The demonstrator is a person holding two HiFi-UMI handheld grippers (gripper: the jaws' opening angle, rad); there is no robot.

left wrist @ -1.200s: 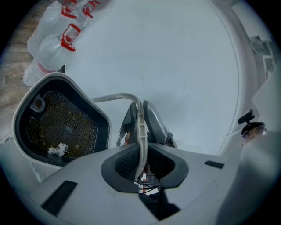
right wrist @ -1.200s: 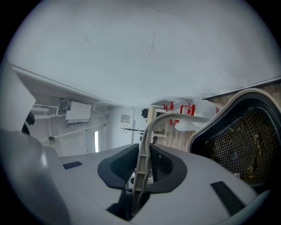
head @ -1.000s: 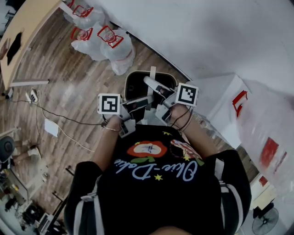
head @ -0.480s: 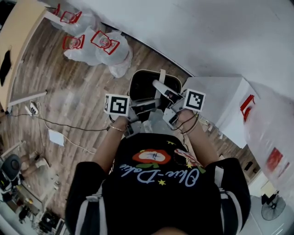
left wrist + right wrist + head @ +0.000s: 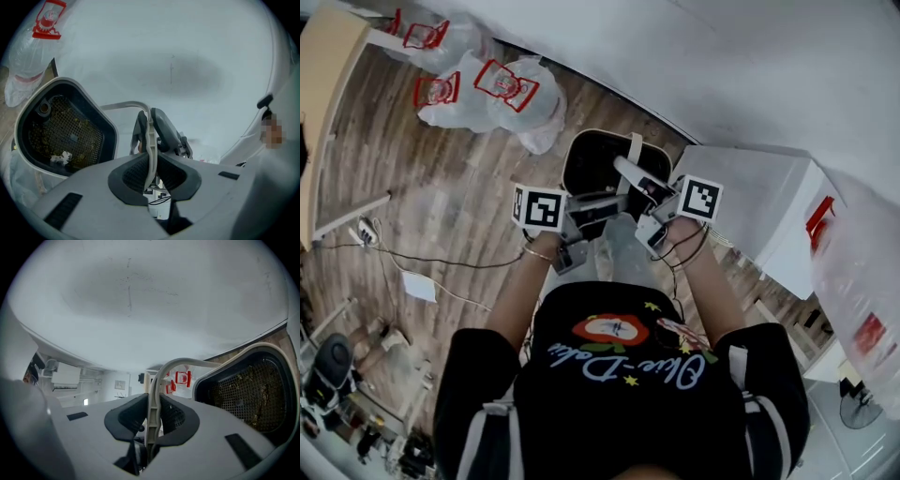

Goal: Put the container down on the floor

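The container [image 5: 595, 161] is a dark bin with a pale rim, a mesh basket of debris inside [image 5: 65, 136], and a thin white bail handle [image 5: 149, 140]. It hangs above the wooden floor, close to the white wall. My left gripper [image 5: 149, 173] is shut on that handle, and in the left gripper view the right gripper's jaws clamp the same handle just beyond. My right gripper [image 5: 151, 420] is shut on the handle [image 5: 157, 380] too, with the bin's mesh interior [image 5: 243, 397] at its right. In the head view both grippers, the left gripper [image 5: 581, 216] and the right gripper [image 5: 642, 206], meet over the bin.
White plastic bags with red print [image 5: 492, 89] lie on the wooden floor [image 5: 422, 206] to the left. A white box [image 5: 759, 206] stands against the wall [image 5: 769, 66] at the right. Cables and a paper sheet [image 5: 420, 284] lie on the floor at lower left.
The person and the held container have shifted toward the wall and the white box. The bags now sit further left. Both grippers still hold the handle.
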